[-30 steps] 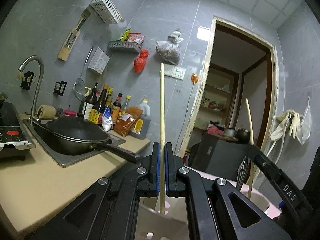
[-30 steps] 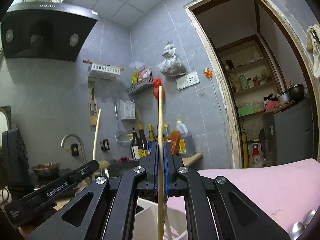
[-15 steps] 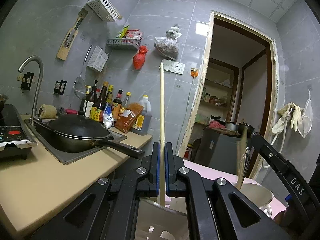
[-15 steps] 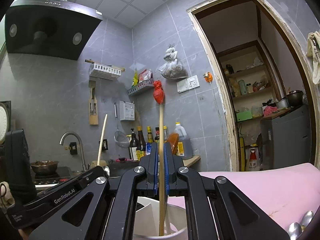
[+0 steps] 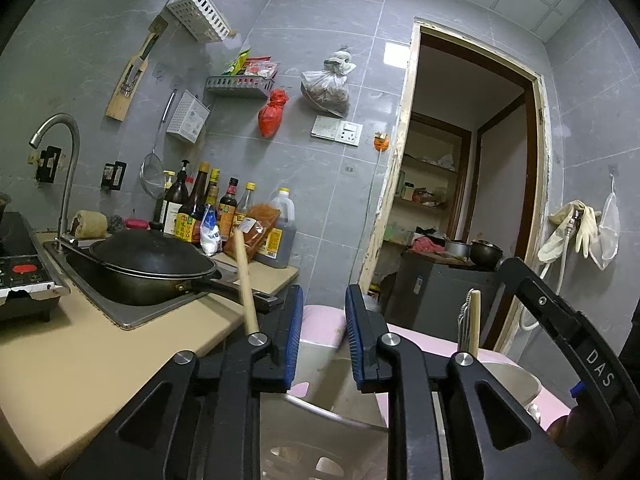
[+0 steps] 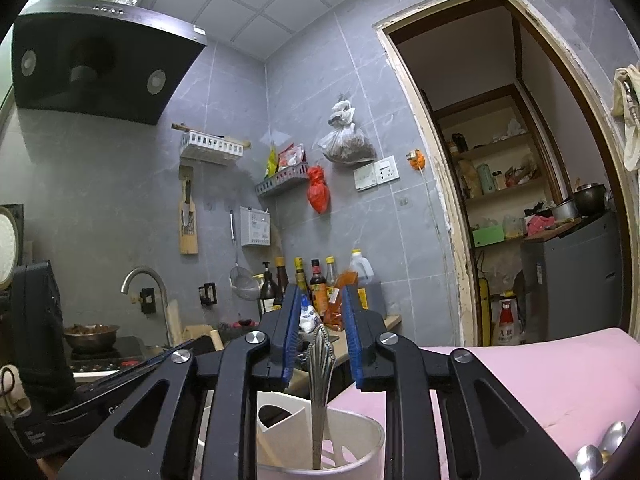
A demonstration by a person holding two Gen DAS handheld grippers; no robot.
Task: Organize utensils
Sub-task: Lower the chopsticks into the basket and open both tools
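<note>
The chopstick (image 5: 245,280) released by the left gripper (image 5: 322,336) is seen leaning to the left of that gripper's jaws, its lower part hidden behind the black frame, so it cannot be told from the left wrist view how deep it sits in the beige slotted holder (image 5: 320,412) below. In the right wrist view a patterned metal handle (image 6: 320,364) stands upright in the white cup (image 6: 340,452), between the jaws of the right gripper (image 6: 322,336) but touched by neither pad; beside it in the left wrist view a second chopstick (image 5: 474,320) rises from the same cup. Both pairs of jaws have just been opening and now stand apart with nothing pressed between them. The step in hand is judged to be the release and withdrawal. It would be done well if the jaws were spread a little further before any lift, so that no pad drags on a handle, and if each gripper were drawn straight up and back along the utensils' length, not sideways, since the leaning chopstick could be knocked out by a lateral brush. Spoons (image 6: 596,456) are still seen lying on the pink table (image 6: 540,376) at the lower right, so more collecting appears to remain.
</note>
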